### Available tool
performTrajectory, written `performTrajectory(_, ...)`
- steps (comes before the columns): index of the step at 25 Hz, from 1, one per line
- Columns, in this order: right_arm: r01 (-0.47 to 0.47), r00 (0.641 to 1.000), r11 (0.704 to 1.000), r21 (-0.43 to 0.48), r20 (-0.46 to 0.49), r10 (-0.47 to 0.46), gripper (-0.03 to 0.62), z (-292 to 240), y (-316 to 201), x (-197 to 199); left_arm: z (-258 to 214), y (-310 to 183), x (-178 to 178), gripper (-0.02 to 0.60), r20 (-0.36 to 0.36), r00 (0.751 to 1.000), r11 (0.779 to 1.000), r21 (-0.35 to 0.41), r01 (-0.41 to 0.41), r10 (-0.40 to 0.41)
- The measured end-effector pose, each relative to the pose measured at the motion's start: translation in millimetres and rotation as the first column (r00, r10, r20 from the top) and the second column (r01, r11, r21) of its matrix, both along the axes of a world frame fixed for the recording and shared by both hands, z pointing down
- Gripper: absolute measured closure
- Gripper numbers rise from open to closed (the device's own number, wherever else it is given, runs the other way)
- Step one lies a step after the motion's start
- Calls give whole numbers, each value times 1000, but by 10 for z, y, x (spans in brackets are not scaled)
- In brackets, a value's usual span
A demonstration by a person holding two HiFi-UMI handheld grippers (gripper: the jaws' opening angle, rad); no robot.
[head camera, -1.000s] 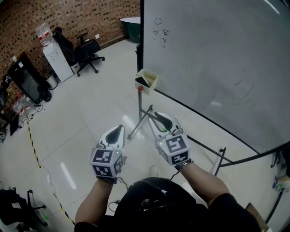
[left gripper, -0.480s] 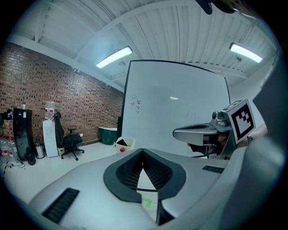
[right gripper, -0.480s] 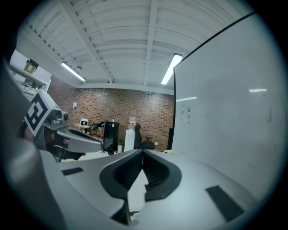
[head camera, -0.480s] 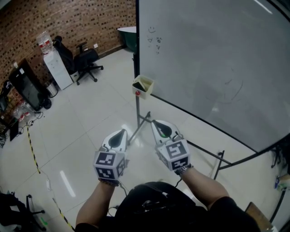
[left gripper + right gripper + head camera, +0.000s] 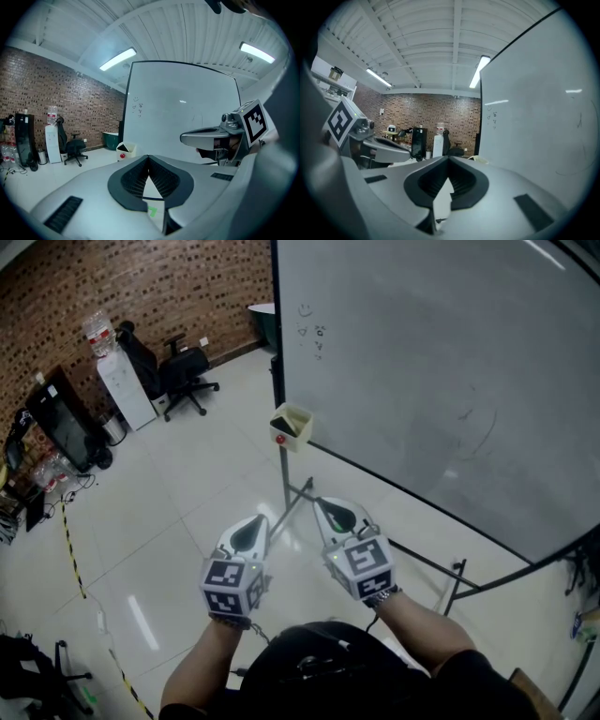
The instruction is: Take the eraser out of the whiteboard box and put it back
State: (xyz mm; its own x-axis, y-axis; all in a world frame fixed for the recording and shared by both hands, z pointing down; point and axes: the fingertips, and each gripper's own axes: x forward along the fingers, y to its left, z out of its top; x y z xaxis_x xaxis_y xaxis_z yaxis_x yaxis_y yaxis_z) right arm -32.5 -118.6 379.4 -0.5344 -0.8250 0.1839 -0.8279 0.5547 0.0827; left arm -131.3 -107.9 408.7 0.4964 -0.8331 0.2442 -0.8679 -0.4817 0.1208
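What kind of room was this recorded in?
Probably an office or lab workroom: a large whiteboard on a stand, a black office chair and a water dispenser against a brick wall, under ceiling strip lights.

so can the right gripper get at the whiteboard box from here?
Probably not yet: the box hangs well ahead of the right gripper, whose jaws are shut. Nothing blocks the way, though.

Glossy white tiled floor (image 5: pixel 159 512), black office chair (image 5: pixel 187 369), water dispenser (image 5: pixel 124 388), whiteboard stand legs (image 5: pixel 284 474)
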Motion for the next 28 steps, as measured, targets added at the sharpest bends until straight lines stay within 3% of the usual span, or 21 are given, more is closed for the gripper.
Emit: performTrajectory(28, 43, 999, 999, 17, -18, -43, 571, -32, 34, 230, 9, -8, 293, 580, 15, 1000, 1000, -5, 20, -20)
